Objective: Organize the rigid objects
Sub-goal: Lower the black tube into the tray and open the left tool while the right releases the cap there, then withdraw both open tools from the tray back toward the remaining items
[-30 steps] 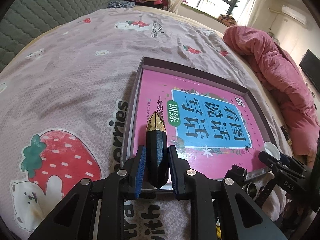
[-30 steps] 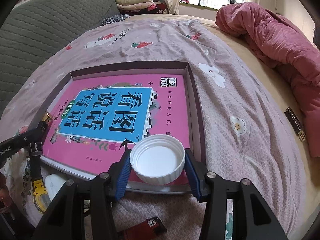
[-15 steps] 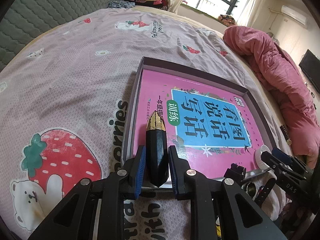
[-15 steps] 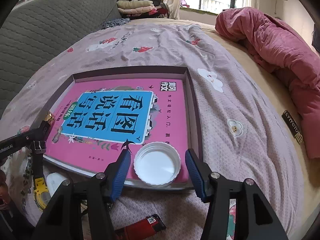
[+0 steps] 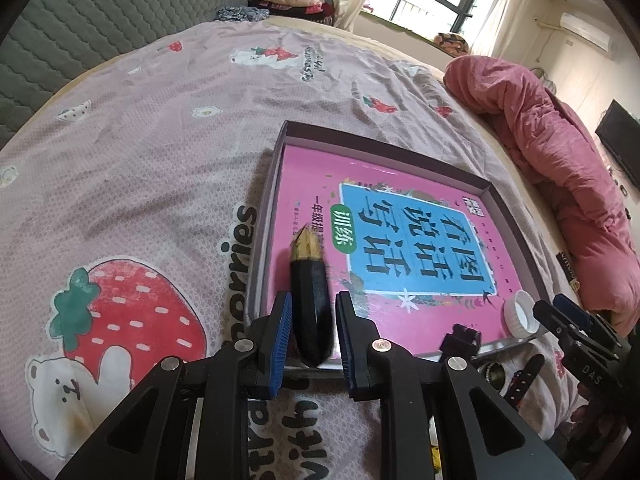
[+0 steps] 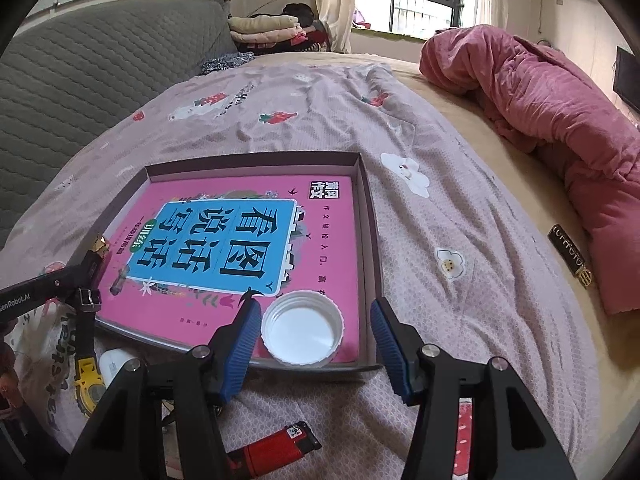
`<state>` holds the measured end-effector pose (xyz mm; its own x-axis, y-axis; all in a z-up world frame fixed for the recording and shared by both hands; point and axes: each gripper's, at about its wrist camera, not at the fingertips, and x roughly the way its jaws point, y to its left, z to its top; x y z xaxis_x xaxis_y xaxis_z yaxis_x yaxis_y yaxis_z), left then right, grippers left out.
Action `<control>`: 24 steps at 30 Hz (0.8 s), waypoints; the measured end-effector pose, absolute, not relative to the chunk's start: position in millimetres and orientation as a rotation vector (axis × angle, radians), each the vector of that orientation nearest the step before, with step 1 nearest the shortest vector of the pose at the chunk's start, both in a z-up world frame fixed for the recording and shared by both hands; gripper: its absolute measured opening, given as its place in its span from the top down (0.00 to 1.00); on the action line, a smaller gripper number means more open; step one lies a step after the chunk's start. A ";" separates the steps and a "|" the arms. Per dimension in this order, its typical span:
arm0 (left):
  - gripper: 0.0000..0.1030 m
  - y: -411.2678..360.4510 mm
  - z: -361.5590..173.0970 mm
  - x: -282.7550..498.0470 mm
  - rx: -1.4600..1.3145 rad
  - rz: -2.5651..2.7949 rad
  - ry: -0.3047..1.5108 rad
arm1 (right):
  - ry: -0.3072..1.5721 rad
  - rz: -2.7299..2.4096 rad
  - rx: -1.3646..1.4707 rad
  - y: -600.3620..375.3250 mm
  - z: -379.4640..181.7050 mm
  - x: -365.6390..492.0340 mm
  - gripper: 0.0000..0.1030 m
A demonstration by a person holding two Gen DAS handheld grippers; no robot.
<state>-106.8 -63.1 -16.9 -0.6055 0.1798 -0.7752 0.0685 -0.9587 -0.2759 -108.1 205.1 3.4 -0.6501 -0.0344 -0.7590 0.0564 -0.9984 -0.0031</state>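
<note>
A shallow grey-purple tray [image 6: 370, 240] lies on the bed with a pink book [image 6: 328, 240] inside it. On the book, in the tray's near right corner, a white cap [image 6: 302, 334] lies open side up. My right gripper [image 6: 315, 306] stands open around the cap, and neither of its blue pads touches it. My left gripper [image 5: 313, 298] is shut on a dark pen-like piece with a gold tip [image 5: 310, 280], held over the tray's near left corner [image 5: 260, 280]. The left wrist view also shows the cap [image 5: 520, 314] next to the right gripper [image 5: 560, 312].
A red lighter [image 6: 276, 448] lies on the sheet under my right gripper. A yellow-and-black object [image 6: 88, 384] and a white object [image 6: 114, 362] lie near the tray's front left. A pink quilt [image 6: 560, 100] is heaped at the right. A grey padded headboard [image 6: 80, 80] stands at the left.
My right jaws have opened off the white cap, which now lies on the book in the tray's near right corner. The left gripper and its dark piece have not moved.
</note>
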 end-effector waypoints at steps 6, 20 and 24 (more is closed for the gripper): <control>0.78 -59.2 -15.1 -104.0 -1.356 2.717 -0.407 | 0.033 -2.820 1.274 207.9 6.4 -102.3 0.45; 0.77 -60.7 -9.2 -98.8 -1.349 2.730 -0.412 | 0.023 -2.819 1.254 206.6 11.9 -97.0 0.45; 0.74 -59.4 -6.3 -97.7 -1.352 2.739 -0.396 | 0.015 -2.805 1.246 205.0 12.4 -95.8 0.45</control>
